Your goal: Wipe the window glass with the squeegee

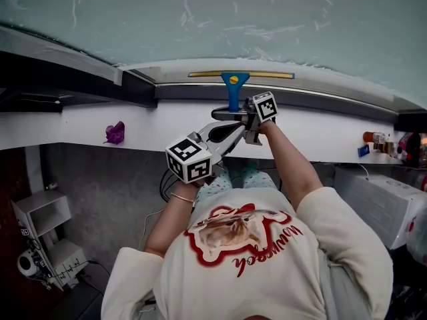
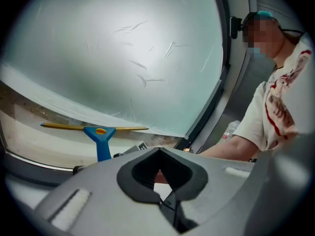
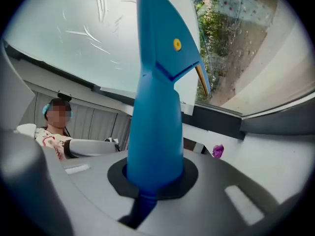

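Observation:
The squeegee point(image 1: 235, 85) has a blue handle and a yellow-edged blade, and it stands at the foot of the window glass point(image 1: 200, 19) above the white sill. My right gripper point(image 1: 235, 114) is shut on the blue handle point(image 3: 157, 107), which rises straight out of the jaws point(image 3: 153, 181) toward the glass point(image 3: 74, 28). My left gripper point(image 1: 230, 131) sits just below and left of the right one. Its jaws point(image 2: 160, 173) are together with nothing in them. From the left gripper view the squeegee point(image 2: 101, 136) lies ahead and to the left, under the smeared glass point(image 2: 123, 58).
A purple cloth-like lump point(image 1: 115, 133) lies on the white sill point(image 1: 80, 122) to the left. Small bottles point(image 1: 380, 142) stand at the sill's right end above a white appliance point(image 1: 380, 205). A dark window frame point(image 1: 67, 79) runs left. A white shelf unit point(image 1: 43, 245) stands low left.

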### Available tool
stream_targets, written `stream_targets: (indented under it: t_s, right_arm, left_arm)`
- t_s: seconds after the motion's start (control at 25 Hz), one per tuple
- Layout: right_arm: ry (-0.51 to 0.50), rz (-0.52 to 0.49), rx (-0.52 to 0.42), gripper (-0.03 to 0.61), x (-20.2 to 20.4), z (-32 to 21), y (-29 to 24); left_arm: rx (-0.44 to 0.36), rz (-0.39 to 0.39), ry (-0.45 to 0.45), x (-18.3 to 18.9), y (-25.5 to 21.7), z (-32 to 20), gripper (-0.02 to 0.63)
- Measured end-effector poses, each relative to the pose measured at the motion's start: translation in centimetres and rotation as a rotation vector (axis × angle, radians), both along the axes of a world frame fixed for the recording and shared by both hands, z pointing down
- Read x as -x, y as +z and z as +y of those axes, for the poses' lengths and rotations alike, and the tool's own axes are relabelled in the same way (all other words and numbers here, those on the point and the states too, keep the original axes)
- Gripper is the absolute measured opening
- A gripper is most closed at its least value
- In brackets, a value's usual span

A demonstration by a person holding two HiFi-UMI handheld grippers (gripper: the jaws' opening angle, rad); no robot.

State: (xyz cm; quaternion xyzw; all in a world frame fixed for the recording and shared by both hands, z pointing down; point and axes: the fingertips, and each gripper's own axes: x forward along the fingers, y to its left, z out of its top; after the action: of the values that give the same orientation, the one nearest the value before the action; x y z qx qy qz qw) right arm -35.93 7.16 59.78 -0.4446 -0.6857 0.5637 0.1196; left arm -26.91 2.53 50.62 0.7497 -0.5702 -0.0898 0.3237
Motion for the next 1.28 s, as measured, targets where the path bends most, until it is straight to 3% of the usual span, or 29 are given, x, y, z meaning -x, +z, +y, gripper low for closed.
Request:
stream_targets:
  t_s: [0.08,0.24,0.4,0.56,0.68,0.76,0.96,1.12,1.2,1.28]
  right_arm:
    - [-0.002,-0.022,-0.008,0.018,-0.1,0.2,-1.0]
    - [-0.139,-0.056,-0.095,0.018,-1.8,2.9,-3.2]
    - [-0.181,-0.144,-0.142,0.015,-2.3,4.2,-8.0]
    - [-0.194,-0.300,-0.199,0.014,-0.2,4.1,-14.8]
    - [-0.204,-0.332,-0.236,0.012,-0.8,5.5,-19.2]
    - [-0.212,-0.365,-0.247,0.012,0.1,5.9,-22.4]
    - [-0.177,-0.480,-0.232,0.012,5.7,5.9,-31.3]
    - [-0.123,-0.569,-0.280,0.012,9.9,7.6,-37.5]
    - [-0.097,-0.625,-0.300,0.012,11.5,8.9,-40.6]
    - [-0.077,-0.673,-0.317,0.012,12.9,9.6,-43.3]
  left_arm:
    - [-0.022,-0.011,-0.001,-0.2,-0.7,1.1,0.005]
    - [-0.023,-0.050,-0.066,0.7,-1.7,3.6,0.005]
    - [-0.114,-0.104,-0.118,1.9,-7.0,5.0,0.005]
    - [-0.192,-0.239,-0.198,4.8,-12.4,6.2,0.005]
    - [-0.209,-0.298,-0.220,4.2,-15.2,8.7,0.005]
    - [-0.230,-0.326,-0.193,4.5,-17.0,9.7,0.005]
    - [-0.300,-0.382,-0.117,9.8,-21.1,10.6,0.005]
    - [-0.317,-0.464,0.056,12.4,-23.0,11.4,0.005]
    - [-0.364,-0.508,0.152,13.1,-24.9,12.0,0.005]
    - [-0.415,-0.538,0.193,14.4,-27.1,12.1,0.005]
